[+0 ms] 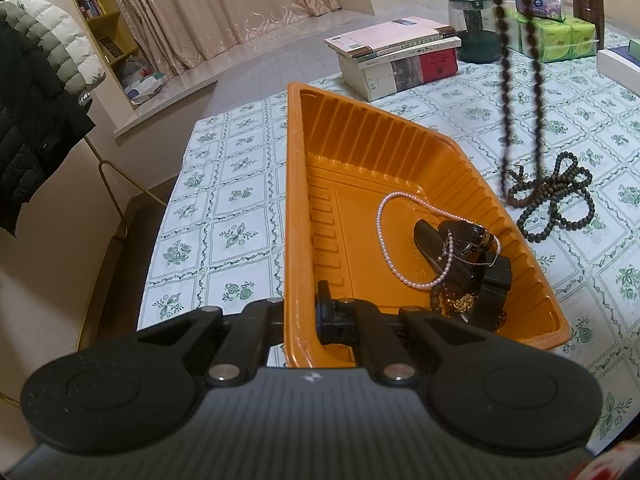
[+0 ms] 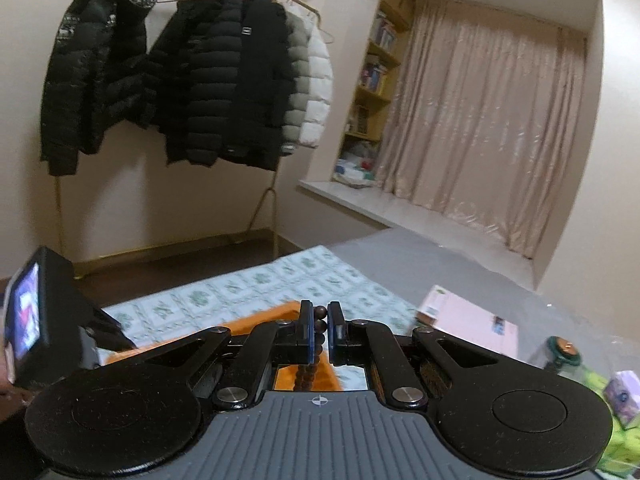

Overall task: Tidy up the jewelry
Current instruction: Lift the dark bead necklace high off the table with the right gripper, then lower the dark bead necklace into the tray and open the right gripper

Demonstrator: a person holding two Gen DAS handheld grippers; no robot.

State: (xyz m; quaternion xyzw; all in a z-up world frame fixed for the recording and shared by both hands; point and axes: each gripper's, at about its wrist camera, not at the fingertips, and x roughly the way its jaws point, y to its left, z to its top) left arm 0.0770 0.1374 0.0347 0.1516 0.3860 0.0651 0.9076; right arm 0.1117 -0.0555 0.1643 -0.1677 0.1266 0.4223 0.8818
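Note:
In the left wrist view an orange plastic tray (image 1: pixel 304 184) lies on the patterned tablecloth. My left gripper (image 1: pixel 304 306) is shut on the tray's near left wall, one finger inside and one outside. Inside the tray lie a pink pearl necklace (image 1: pixel 384 248), black pieces (image 1: pixel 488 276) and a dark bead bracelet with a gold charm (image 1: pixel 460 303). A long dark wooden bead strand (image 1: pixel 505 92) hangs from above, its lower end piled on the cloth (image 1: pixel 554 196) right of the tray. My right gripper (image 2: pixel 319 322) is shut on those beads (image 2: pixel 319 312), held high over the tray (image 2: pixel 276 312).
A stack of books (image 1: pixel 400 56), a dark green jar (image 1: pixel 476 28) and green tissue packs (image 1: pixel 556 36) stand at the table's far side. The table's left edge drops to the floor. A rack of jackets (image 2: pixel 208 80) stands by the wall.

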